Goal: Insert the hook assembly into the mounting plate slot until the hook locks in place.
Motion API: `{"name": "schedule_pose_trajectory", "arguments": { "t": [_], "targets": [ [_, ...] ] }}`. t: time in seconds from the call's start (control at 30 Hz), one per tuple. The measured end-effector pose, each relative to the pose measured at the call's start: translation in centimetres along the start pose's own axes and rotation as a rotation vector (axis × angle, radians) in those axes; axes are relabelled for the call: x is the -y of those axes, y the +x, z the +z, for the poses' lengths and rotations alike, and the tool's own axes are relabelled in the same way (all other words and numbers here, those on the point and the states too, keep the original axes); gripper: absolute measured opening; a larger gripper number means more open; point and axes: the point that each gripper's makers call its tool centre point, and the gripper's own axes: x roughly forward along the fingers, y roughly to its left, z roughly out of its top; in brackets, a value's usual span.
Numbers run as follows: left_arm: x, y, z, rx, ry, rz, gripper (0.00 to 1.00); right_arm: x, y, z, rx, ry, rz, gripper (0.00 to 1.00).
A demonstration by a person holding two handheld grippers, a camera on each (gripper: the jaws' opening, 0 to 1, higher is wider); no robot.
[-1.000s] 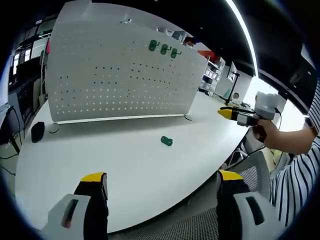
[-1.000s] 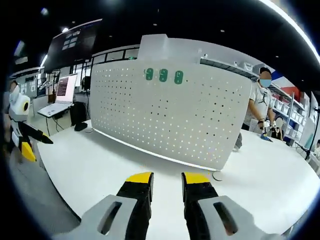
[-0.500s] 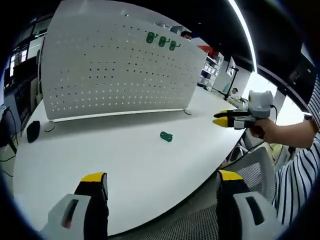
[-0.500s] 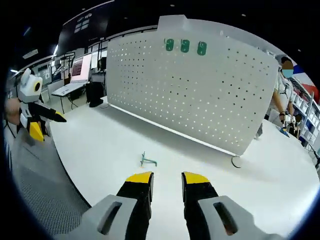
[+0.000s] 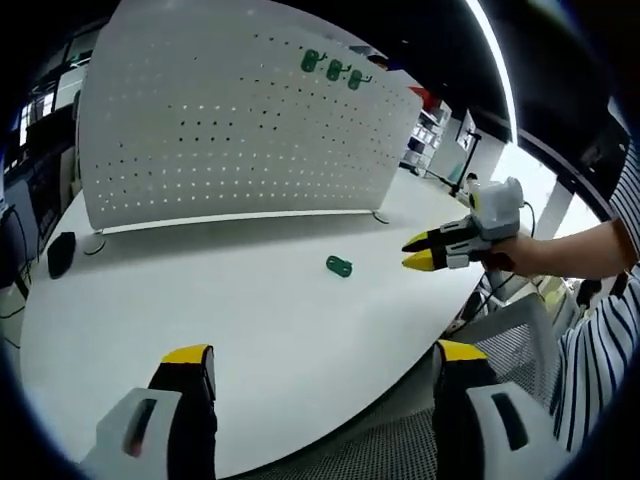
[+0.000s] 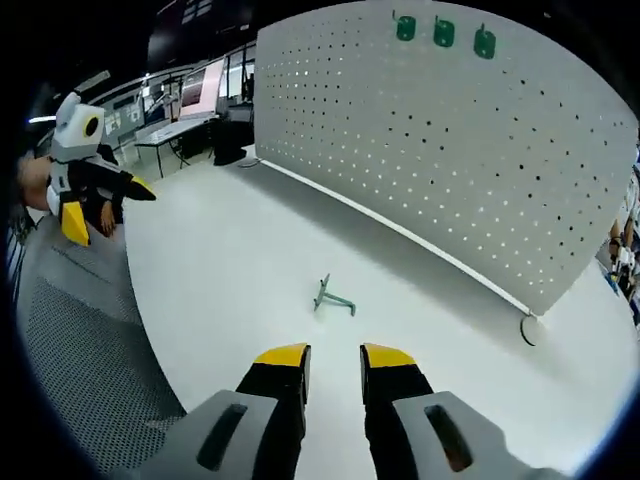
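Note:
A small green hook assembly [image 5: 339,266] lies loose on the white table [image 5: 200,300], in front of the upright white pegboard mounting plate [image 5: 230,130]. Three green hooks [image 5: 333,68] hang in the plate's top row. My left gripper [image 5: 325,358] is wide open near the table's front edge with nothing between its jaws. My right gripper [image 5: 417,253] hovers to the right of the loose hook, open by a narrow gap. In the right gripper view the hook assembly [image 6: 333,298] lies just ahead of that gripper [image 6: 334,356], nothing is held, and the left gripper [image 6: 108,208] is at far left.
A black mouse-like object [image 5: 60,253] sits at the table's left end. The pegboard stands on small feet [image 6: 527,328]. A mesh chair [image 5: 520,335] and a striped sleeve [image 5: 600,350] are off the table's right edge. Desks with monitors [image 6: 190,95] stand behind.
My right gripper has dropped lower and moved in over the table toward the loose hook, which now lies close ahead of its jaws. My left gripper has hardly moved.

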Motion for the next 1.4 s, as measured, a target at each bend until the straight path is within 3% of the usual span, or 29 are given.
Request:
{"name": "schedule_pose_trajectory", "arguments": {
  "t": [0.33, 0.73, 1.27, 1.4],
  "targets": [
    [-0.5, 0.6, -0.3, -0.015, -0.013, -0.001, 0.91, 0.3, 4.1, 0.9, -0.046, -0.072, 0.070, 0.16],
    [-0.6, 1.2, -1.4, -0.038, -0.041, -0.006, 0.89, 0.9, 8.2, 0.5, -0.130, -0.217, 0.122, 0.14],
    [-1.5, 1.5, -1.4, -0.038, -0.081, 0.001, 0.87, -0.8, 10.1, 0.9, -0.171, -0.303, 0.252, 0.06],
    [-1.5, 1.4, -1.2, -0.035, -0.082, 0.003, 0.87, -1.0, 10.4, 0.9, -0.171, -0.287, 0.268, 0.03]
  ]
}}
